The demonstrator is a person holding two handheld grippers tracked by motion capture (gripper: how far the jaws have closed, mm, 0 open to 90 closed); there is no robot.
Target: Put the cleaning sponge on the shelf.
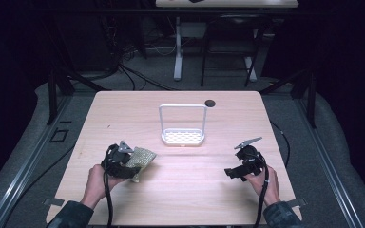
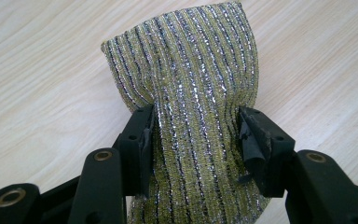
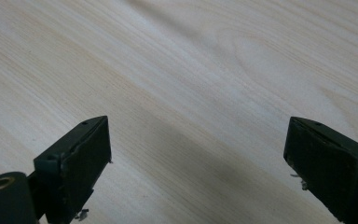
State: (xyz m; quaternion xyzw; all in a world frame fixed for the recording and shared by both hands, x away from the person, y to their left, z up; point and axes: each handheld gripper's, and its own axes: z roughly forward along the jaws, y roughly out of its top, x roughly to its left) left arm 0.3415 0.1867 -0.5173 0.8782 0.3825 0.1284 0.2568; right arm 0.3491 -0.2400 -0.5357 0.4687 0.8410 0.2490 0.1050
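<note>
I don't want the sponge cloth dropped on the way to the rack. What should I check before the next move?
1. Left gripper shut on the sponge cloth: ok, pinched at both sides.
2. Grip depth: ok, cloth runs well past the jaws.
3. Right gripper free: ok, open over bare table.
4. White rack tray empty: ok.
5. Cloth lifted off the table: cannot tell.

Two black grippers, left (image 1: pixel 134 167) and right (image 1: pixel 229 173), with brass-ringed screw holes, grey three-cornered plates, black cables and dark sleeves (image 1: pixel 71 214) are seen.
</note>
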